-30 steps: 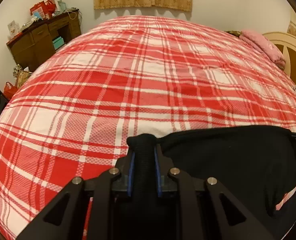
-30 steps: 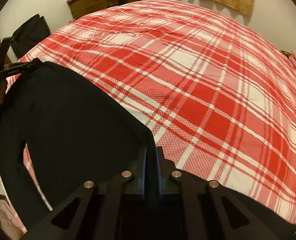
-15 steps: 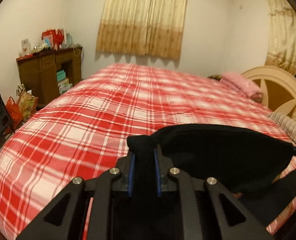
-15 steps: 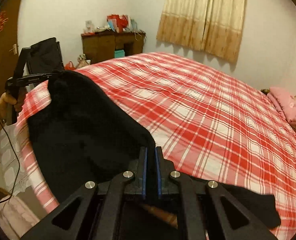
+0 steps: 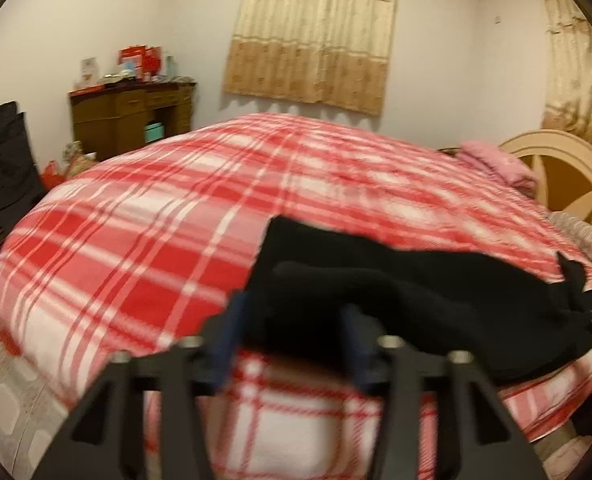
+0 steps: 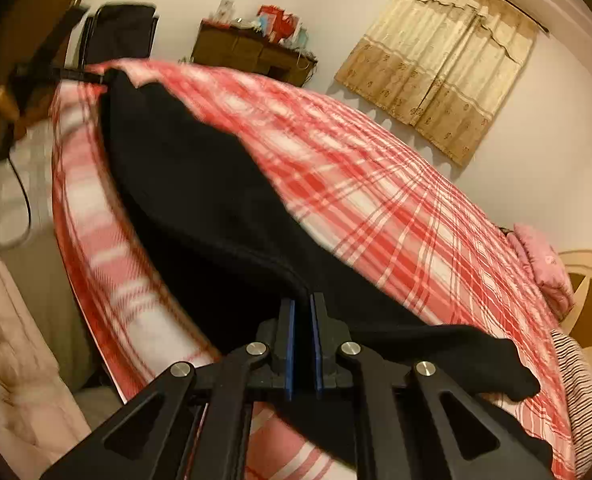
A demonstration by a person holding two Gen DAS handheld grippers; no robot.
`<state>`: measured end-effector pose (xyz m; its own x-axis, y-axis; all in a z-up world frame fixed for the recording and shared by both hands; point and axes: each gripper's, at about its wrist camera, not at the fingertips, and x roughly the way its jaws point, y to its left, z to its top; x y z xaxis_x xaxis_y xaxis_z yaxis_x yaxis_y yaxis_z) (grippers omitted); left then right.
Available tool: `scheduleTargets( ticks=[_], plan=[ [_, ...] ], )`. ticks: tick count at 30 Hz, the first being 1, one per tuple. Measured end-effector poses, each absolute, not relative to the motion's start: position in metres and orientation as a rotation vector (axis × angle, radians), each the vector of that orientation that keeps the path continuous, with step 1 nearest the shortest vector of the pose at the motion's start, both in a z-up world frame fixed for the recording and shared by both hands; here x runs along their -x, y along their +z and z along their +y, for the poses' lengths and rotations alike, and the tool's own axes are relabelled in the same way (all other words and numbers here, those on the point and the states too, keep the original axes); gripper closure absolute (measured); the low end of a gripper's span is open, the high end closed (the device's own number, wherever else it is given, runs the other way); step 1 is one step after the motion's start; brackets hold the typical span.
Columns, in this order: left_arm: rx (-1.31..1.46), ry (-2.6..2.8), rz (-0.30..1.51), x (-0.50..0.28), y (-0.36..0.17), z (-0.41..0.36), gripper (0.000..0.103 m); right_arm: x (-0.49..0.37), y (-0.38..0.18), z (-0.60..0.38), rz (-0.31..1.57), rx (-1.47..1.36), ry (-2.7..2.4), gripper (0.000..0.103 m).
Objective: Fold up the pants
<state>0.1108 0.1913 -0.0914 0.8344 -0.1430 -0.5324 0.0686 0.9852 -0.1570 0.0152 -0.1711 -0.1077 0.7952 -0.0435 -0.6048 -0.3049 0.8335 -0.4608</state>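
The black pants [image 5: 436, 300] lie along the near edge of the bed with the red plaid cover [image 5: 176, 232]. My left gripper [image 5: 292, 320] is open, its blue pads [image 5: 228, 336] spread on either side of the cloth's left end. My right gripper [image 6: 301, 320] is shut on the pants' edge [image 6: 224, 216] and holds it just above the bed edge. The left gripper also shows in the right wrist view [image 6: 44, 68] at the far end of the pants.
A brown desk [image 5: 132, 116] with clutter stands by the far wall left of the bed. A pink pillow [image 5: 500, 164] and a wooden headboard [image 5: 564, 168] are at the right. A black chair [image 5: 0, 168] stands at the left. Tiled floor lies below the bed edge.
Both grippers have brought the pants down to the bed's near edge. My left gripper has opened and let go of the cloth. The right one stays shut on it.
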Motion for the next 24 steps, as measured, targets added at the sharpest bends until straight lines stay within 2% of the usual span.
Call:
scheduleTargets(
  ticks=[1,4,6,9,10,11,12,13,14,18,21,24],
  plan=[
    [0.141,-0.099,0.575,-0.109,-0.093,0.193,0.032,-0.015,-0.112,-0.171,0.650,0.576,0.146,0.095],
    [0.160,-0.086,0.599,-0.107,-0.094,0.205,0.024,-0.017,-0.126,-0.170,0.692,0.559,0.121,0.094],
    [0.148,-0.062,0.619,-0.102,-0.097,0.215,0.017,-0.017,-0.136,-0.170,0.721,0.551,0.105,0.089],
    [0.114,-0.012,0.626,-0.090,-0.100,0.228,0.014,-0.013,-0.136,-0.172,0.712,0.512,0.091,0.086],
    [0.104,0.005,0.634,-0.088,-0.099,0.232,0.014,-0.012,-0.133,-0.173,0.717,0.492,0.101,0.080],
    [0.103,0.008,0.646,-0.085,-0.098,0.235,0.014,-0.010,-0.127,-0.175,0.722,0.461,0.122,0.067],
    [0.114,-0.004,0.666,-0.085,-0.096,0.237,0.014,-0.007,-0.121,-0.177,0.713,0.428,0.137,0.059],
    [0.151,-0.051,0.693,-0.084,-0.092,0.237,0.015,-0.002,-0.115,-0.178,0.695,0.406,0.141,0.045],
    [0.174,-0.084,0.703,-0.081,-0.091,0.238,0.015,0.005,-0.106,-0.178,0.665,0.382,0.145,0.039],
    [0.265,-0.248,0.715,-0.075,-0.081,0.214,0.016,0.017,-0.076,-0.177,0.571,0.272,0.154,0.039],
    [0.347,-0.400,0.764,-0.081,-0.086,0.186,0.022,0.012,-0.065,-0.171,0.539,0.176,0.186,0.039],
    [0.361,-0.399,0.804,-0.095,-0.097,0.167,0.023,-0.006,-0.063,-0.164,0.541,0.127,0.210,0.039]
  ],
)
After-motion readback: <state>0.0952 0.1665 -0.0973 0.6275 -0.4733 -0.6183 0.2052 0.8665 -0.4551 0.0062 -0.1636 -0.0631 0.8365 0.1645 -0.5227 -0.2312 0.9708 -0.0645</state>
